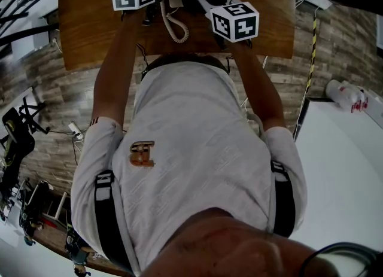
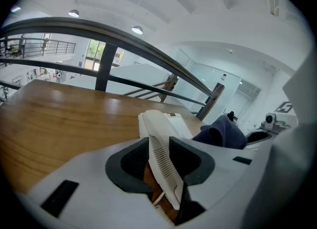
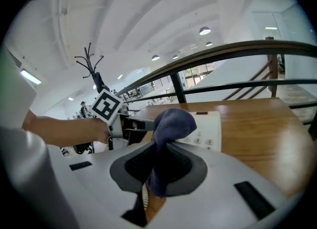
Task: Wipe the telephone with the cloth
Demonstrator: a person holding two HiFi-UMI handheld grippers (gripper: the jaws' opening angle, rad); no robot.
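White plastic telephone handset [image 2: 166, 173] sits clamped in the left hand-held gripper [image 2: 159, 146]. Its long axis runs away along the jaws, toward the white base unit [image 3: 212, 130] on the wooden table [image 2: 54, 124]. Dark blue cloth [image 3: 171, 123] is pinched in the right hand-held gripper [image 3: 159, 160], just right of the handset, so the right arm wipes. Handset is smooth and hard, with a slotted earpiece.

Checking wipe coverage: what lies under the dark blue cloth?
The white plastic telephone base, buttons showing beside the dark blue cloth; the part directly beneath it is hidden.
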